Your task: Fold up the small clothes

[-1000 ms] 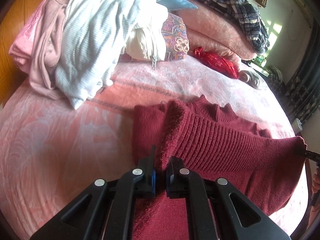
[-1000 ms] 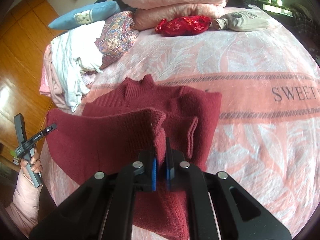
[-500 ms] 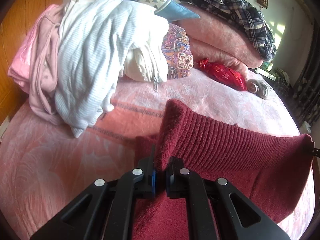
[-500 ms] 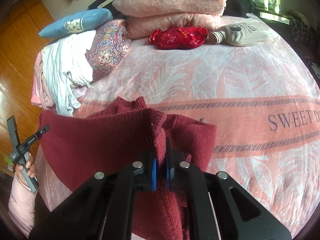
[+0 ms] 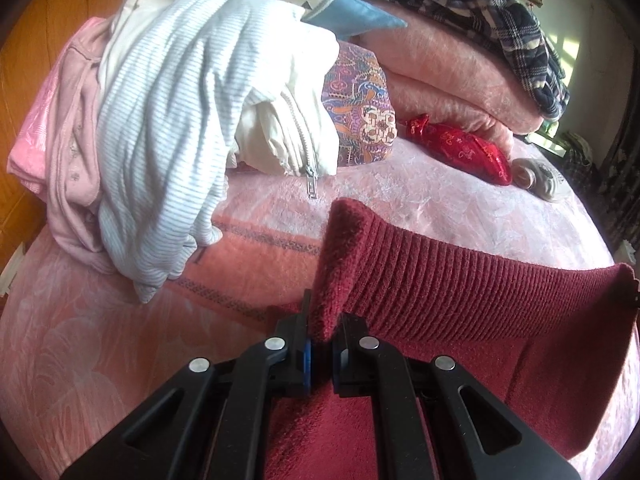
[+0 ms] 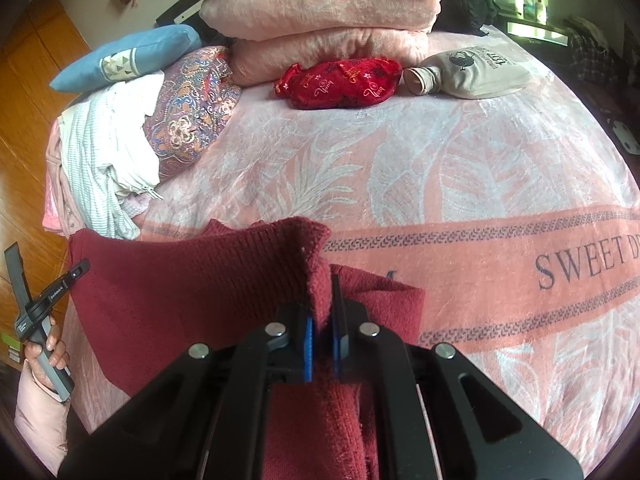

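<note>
My left gripper (image 5: 321,344) is clamped on one corner of the dark red sweater (image 5: 440,292), and my right gripper (image 6: 322,330) pinches the other corner — the ribbed hem stretches taut between them, lifted above the pink bedspread (image 6: 420,168). The knit is fuzzy, ribbed along the raised edge. The rest of the sweater lies beneath on the bed, near the pile of pale clothes (image 5: 160,128).

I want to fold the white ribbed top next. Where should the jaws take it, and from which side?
Probably take the white ribbed knit top at its hanging lower corner, from the open front of the pink patterned bedspread; that corner droops free off the pile, while the rest lies over other clothes.
</note>
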Demonstrator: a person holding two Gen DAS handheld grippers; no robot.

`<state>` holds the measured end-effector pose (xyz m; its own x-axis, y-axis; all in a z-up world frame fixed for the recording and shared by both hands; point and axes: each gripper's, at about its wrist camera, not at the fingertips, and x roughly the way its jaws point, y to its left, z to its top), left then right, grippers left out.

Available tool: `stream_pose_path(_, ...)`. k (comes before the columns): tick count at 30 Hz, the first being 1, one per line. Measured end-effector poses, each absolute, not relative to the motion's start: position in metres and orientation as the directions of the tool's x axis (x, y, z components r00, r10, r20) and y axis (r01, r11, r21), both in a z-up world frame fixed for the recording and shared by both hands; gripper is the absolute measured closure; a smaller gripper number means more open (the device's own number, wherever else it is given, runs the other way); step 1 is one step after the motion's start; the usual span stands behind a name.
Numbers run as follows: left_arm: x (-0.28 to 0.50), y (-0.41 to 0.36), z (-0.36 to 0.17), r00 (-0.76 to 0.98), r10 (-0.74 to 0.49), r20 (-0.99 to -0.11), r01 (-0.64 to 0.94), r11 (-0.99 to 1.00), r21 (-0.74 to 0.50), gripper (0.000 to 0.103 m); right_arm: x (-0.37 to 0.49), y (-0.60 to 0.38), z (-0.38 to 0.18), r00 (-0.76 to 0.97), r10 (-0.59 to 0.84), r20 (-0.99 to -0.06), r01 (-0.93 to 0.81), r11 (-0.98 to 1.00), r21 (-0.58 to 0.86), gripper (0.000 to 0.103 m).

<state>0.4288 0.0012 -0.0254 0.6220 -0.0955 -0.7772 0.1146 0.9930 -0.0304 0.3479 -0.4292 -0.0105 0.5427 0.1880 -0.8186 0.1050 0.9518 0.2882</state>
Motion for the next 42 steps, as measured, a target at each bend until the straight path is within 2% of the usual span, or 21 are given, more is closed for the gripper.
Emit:
stream_pose_path(19, 0.482, -0.017, -0.120, 0.490, 0.008, -0.872, 0.125, 0.989, 0.079, 0.095, 0.400, -0.435, -0.104, 0.405, 0.109, -0.908, 0.196, 0.959, 0.203, 0.097)
stream_pose_path(28, 0.491, -0.017, -0.142, 0.466, 0.034, -0.884, 0.127, 0.986, 0.105, 0.089, 0.405, -0.438, -0.129, 0.372, 0.113, -0.921, 0.215, 0.955, 0.204, 0.097)
stream_pose_path(33, 0.493, -0.017, -0.146, 0.458, 0.045, -0.888, 0.126, 0.985, 0.115, 0.088, 0.405, -0.439, -0.133, 0.361, 0.111, -0.926, 0.234, 0.950, 0.205, 0.093)
stream_pose_path(34, 0.493, -0.018, -0.145, 0.457, 0.050, -0.888, 0.126, 0.985, 0.120, 0.085, 0.404, -0.439, -0.131, 0.360, 0.109, -0.927, 0.235, 0.951, 0.203, 0.091)
stream_pose_path(36, 0.489, -0.016, -0.136, 0.462, 0.073, -0.884, 0.120, 0.982, 0.144, 0.071, 0.396, -0.439, -0.120, 0.369, 0.114, -0.922, 0.232, 0.950, 0.211, 0.072)
stream_pose_path(37, 0.485, -0.012, -0.129, 0.463, 0.066, -0.884, 0.120, 0.983, 0.137, 0.058, 0.389, -0.439, -0.109, 0.386, 0.133, -0.913, 0.209, 0.951, 0.227, 0.071)
stream_pose_path(38, 0.480, -0.006, -0.119, 0.470, 0.038, -0.882, 0.126, 0.986, 0.109, 0.055, 0.382, -0.439, -0.100, 0.396, 0.141, -0.908, 0.190, 0.954, 0.231, 0.070)
stream_pose_path(39, 0.470, 0.004, -0.106, 0.483, 0.006, -0.876, 0.132, 0.988, 0.079, 0.055, 0.366, -0.439, -0.085, 0.410, 0.150, -0.900, 0.159, 0.960, 0.232, 0.060)
stream_pose_path(40, 0.459, 0.014, -0.094, 0.490, -0.010, -0.872, 0.133, 0.989, 0.063, 0.052, 0.355, -0.439, -0.076, 0.420, 0.159, -0.893, 0.145, 0.960, 0.239, 0.054)
stream_pose_path(42, 0.425, 0.038, -0.076, 0.494, -0.061, -0.867, 0.145, 0.989, 0.014, 0.041, 0.318, -0.439, -0.059, 0.424, 0.210, -0.881, 0.101, 0.956, 0.276, 0.051)
